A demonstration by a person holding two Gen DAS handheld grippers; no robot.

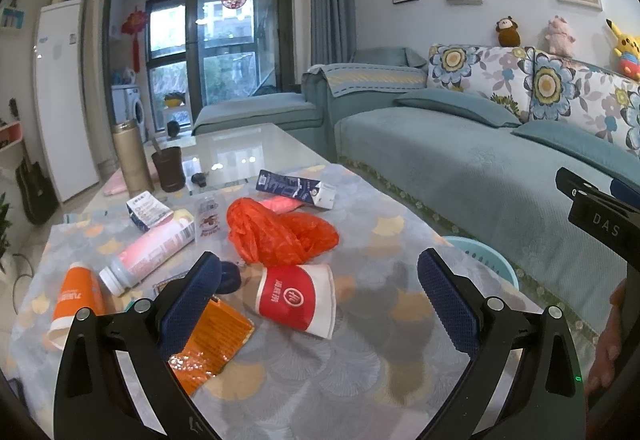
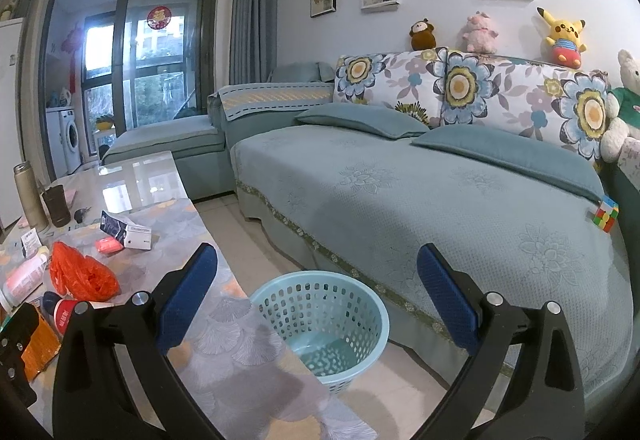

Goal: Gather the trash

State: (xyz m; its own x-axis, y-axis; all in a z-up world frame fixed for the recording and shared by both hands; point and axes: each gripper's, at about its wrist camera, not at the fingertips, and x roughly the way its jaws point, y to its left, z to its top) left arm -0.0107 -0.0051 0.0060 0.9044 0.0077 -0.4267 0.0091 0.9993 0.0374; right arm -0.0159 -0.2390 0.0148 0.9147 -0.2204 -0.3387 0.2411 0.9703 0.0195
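- Hovering above the patterned tablecloth (image 1: 320, 368) in the left wrist view, the left gripper (image 1: 318, 300) has its blue-padded fingers (image 1: 192, 296) spread wide apart, holding nothing.
- A red and white paper cup (image 1: 298, 300) lies on its side between the two fingers, touching neither.
- A crumpled orange plastic bag (image 1: 280, 232) sits just behind the cup, with a dark blue carton (image 1: 294, 188) farther back.
- To the left lie a pink bottle (image 1: 150, 254) on its side, an orange and white cup (image 1: 74, 300) and a shiny orange wrapper (image 1: 208, 348) partly under the left finger.
- At the right edge, part of the right gripper (image 1: 600, 215) shows, with a sliver of the blue basket (image 1: 484, 256) below the table edge.
- In the right wrist view, the right gripper (image 2: 318, 300) also has its fingers (image 2: 448, 300) wide apart and empty.
- The blue perforated basket (image 2: 320, 324) stands on the floor between the table and the teal sofa (image 2: 400, 191), seen between the fingers; nothing shows inside it.
- The trash stays at the left on the tablecloth (image 2: 232, 340): the orange bag (image 2: 82, 274), the carton (image 2: 124, 232) and the paper cup (image 2: 66, 314) beside it.
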